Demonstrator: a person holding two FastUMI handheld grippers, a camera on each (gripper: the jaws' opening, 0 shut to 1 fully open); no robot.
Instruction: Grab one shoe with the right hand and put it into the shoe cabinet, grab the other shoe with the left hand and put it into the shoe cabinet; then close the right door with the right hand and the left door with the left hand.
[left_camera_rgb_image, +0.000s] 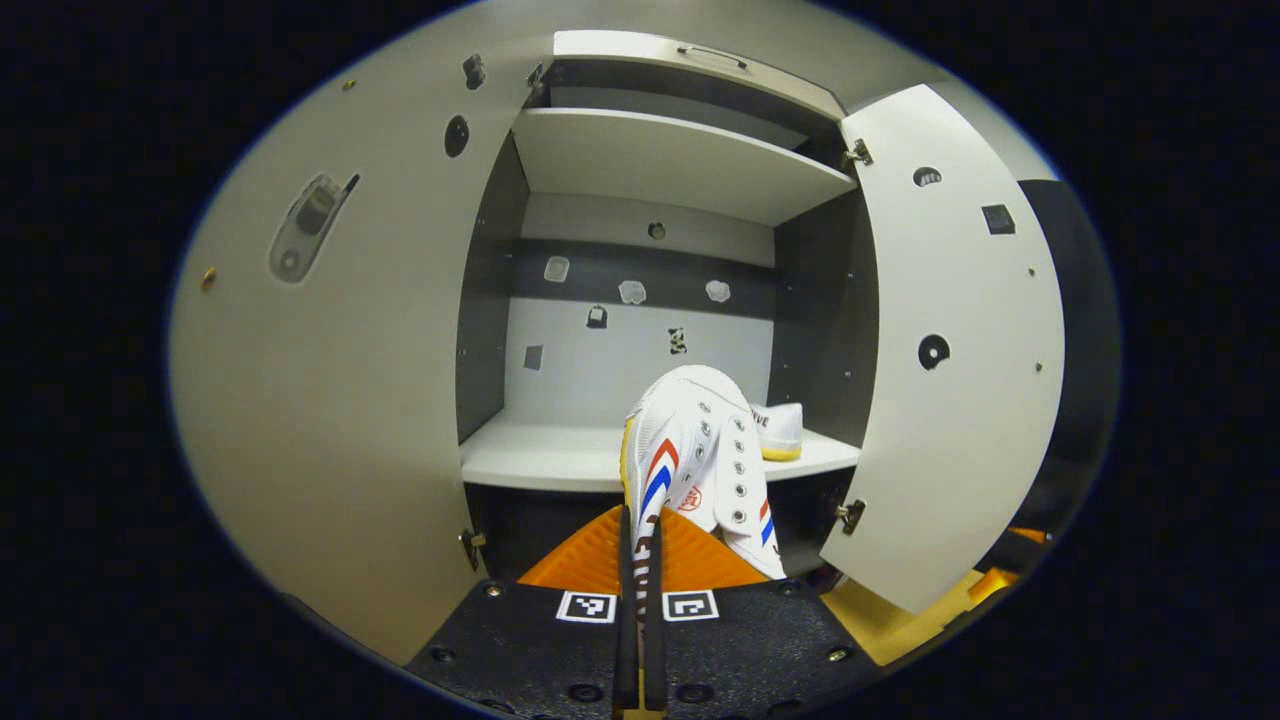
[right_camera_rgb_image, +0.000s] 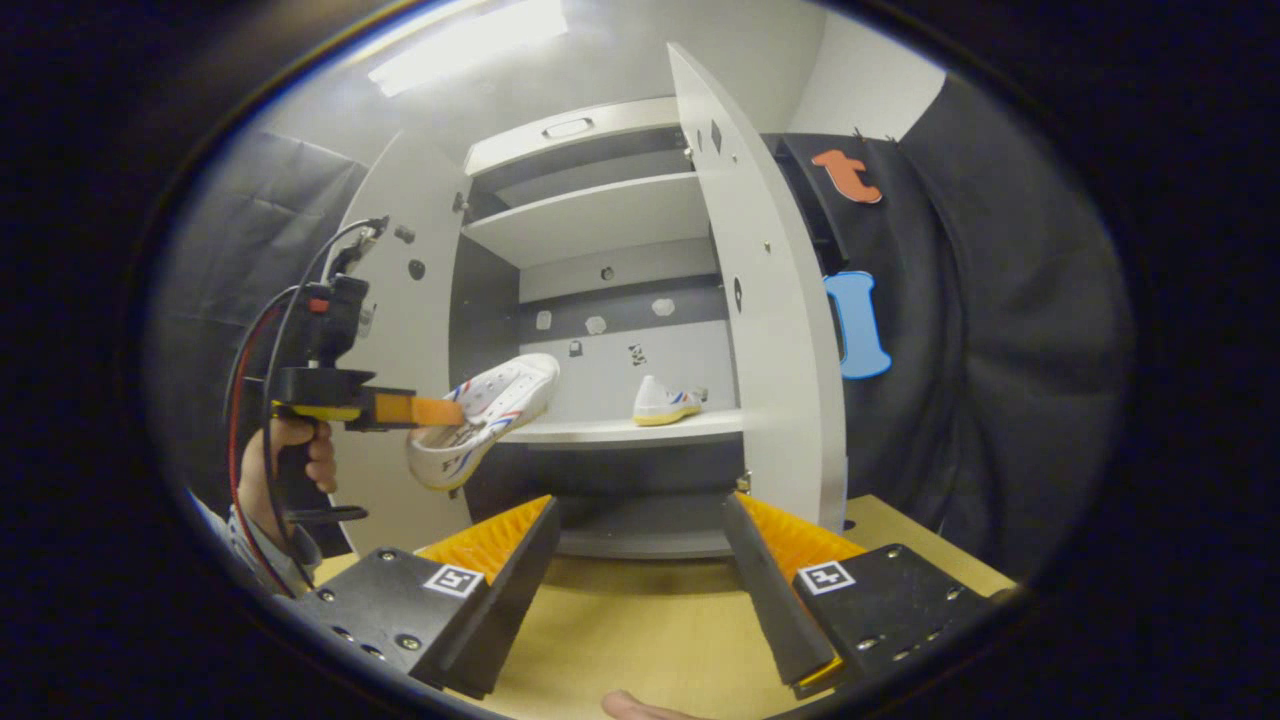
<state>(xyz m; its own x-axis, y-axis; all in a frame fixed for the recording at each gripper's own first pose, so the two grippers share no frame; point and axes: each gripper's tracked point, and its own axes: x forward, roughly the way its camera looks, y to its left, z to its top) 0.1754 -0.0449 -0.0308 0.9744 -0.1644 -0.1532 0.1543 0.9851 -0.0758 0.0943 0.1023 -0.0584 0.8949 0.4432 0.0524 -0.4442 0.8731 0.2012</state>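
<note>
Left door of the shoe cabinet: swung wide open, its inner face toward me; the hinge hardware shows on it. My left gripper is clamped on a white shoe with red and blue stripes — both fingers pressed together on the heel edge, toe pointing up and into the cabinet opening; the shoe hangs in the air in front of the lower shelf, not resting on it. In the right gripper view, the same shoe sits tilted, toe toward the shelf, with a hand around the gripper's handle. The second shoe already stands on the lower shelf, toward its right end, near the back wall. My right gripper has its fingers spread wide apart, holding nothing, above the wooden table in front of the cabinet. Right door: open — angled outward.
</note>
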